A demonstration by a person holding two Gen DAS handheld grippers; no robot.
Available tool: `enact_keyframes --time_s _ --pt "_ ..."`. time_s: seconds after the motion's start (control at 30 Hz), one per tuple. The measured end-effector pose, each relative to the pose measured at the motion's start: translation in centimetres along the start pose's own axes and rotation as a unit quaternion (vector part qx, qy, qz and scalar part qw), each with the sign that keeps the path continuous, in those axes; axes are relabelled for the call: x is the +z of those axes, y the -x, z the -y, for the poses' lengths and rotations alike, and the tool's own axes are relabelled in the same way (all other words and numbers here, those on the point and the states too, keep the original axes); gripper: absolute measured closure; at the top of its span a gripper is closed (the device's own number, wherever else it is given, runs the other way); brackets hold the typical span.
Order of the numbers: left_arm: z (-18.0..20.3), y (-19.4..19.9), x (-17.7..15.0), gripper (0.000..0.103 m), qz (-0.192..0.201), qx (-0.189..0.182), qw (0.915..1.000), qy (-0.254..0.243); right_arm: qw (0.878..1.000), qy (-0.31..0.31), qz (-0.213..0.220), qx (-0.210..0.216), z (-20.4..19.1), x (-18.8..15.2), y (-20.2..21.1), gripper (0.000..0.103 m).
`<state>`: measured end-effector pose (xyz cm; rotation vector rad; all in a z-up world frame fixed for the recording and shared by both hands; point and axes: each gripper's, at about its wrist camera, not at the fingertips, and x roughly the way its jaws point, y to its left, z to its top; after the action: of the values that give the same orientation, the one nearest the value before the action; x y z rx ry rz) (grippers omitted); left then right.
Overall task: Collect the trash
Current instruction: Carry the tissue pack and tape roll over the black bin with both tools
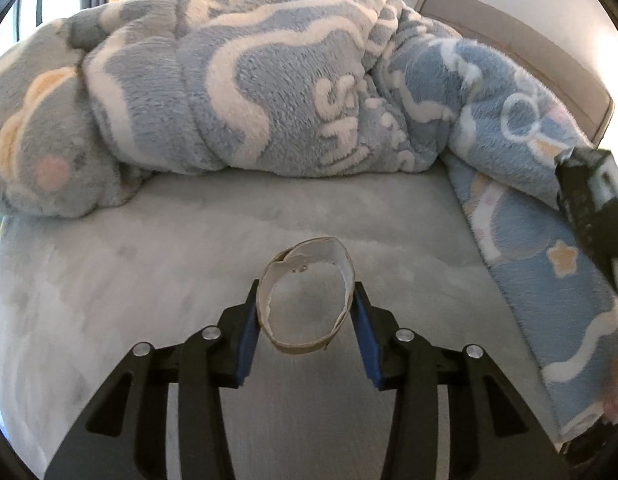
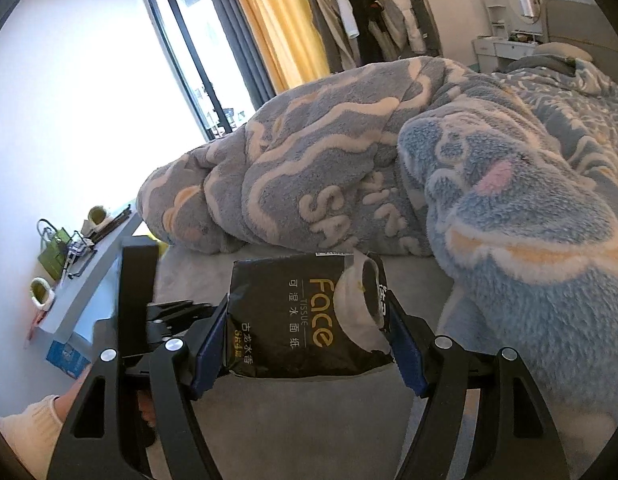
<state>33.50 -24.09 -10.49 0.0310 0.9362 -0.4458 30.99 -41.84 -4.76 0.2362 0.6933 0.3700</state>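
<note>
A torn cardboard ring (image 1: 329,254), squeezed into an oval, sits between the blue pads of my left gripper (image 1: 305,292), which is shut on it just over the grey bed sheet (image 1: 149,264). My right gripper (image 2: 307,304) is shut on a black tissue pack (image 2: 285,312) with gold "Face" lettering, holding it above the sheet. That pack and gripper also show at the right edge of the left wrist view, black tissue pack (image 1: 589,196). The left gripper (image 2: 149,312) appears at the left of the right wrist view, with a hand and cream sleeve (image 2: 33,424) below it.
A bunched blue and cream fleece blanket (image 1: 249,92) fills the far and right sides of the bed. A side table (image 2: 89,256) with small items stands left of the bed by the window. A clothes rack (image 2: 369,20) and dresser (image 2: 505,48) stand behind.
</note>
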Motion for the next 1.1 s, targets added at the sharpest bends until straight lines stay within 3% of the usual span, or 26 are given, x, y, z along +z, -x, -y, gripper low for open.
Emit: enact_keyframes --time_s 0.47,1.1 --pt "-1.8 8.2 -3.5 0.057 0.038 0.028 0.9989 0.004 0.999 0.027 0.018 -0.022 -5.7 -2.6 2.1 0.031" --pt "-5.0 16.5 -8.9 0.057 0.065 0.019 0.9971 0.034 0.999 0.051 0.015 -0.006 -14.0 -5.4 2.1 0.031"
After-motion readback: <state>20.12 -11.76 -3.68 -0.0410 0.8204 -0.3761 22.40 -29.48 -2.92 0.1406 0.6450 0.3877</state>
